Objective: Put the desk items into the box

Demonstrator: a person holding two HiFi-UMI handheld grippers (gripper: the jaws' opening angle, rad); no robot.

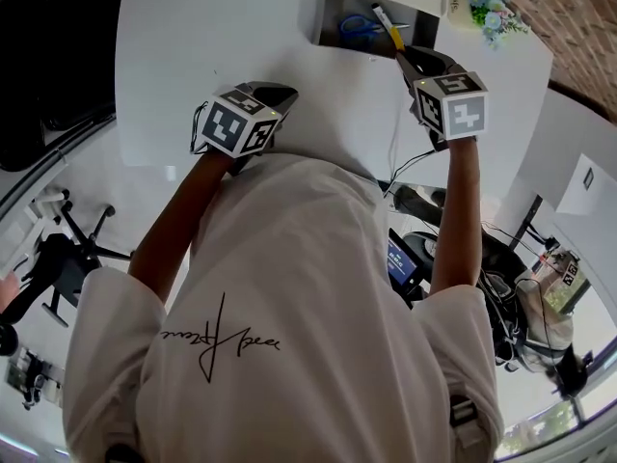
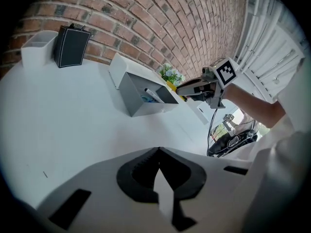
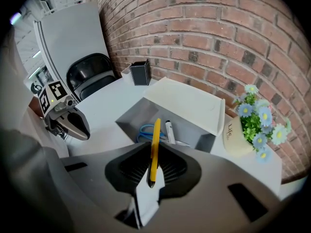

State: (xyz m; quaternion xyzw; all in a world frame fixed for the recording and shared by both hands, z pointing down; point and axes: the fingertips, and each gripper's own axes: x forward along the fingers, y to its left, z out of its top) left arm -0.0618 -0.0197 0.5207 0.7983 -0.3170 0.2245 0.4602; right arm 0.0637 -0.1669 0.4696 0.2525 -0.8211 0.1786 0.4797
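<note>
Here the right gripper (image 3: 153, 154) is clamped on a yellow pen (image 3: 155, 135), whose far end reaches over the open box (image 3: 132, 111) holding blue scissors (image 3: 144, 131) and a marker (image 3: 170, 130). Released too early, the pen could hit the near wall and roll onto the counter (image 3: 104, 98). The left gripper (image 2: 158, 155), jaws together and empty, hovers well apart.

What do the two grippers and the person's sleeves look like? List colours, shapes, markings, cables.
Both the left gripper and right gripper have pale grey bodies, dark ribbed pads and a white cube with black square markers. A black cable hangs from the right one. The person wears a white short-sleeved T-shirt with black script.
</note>
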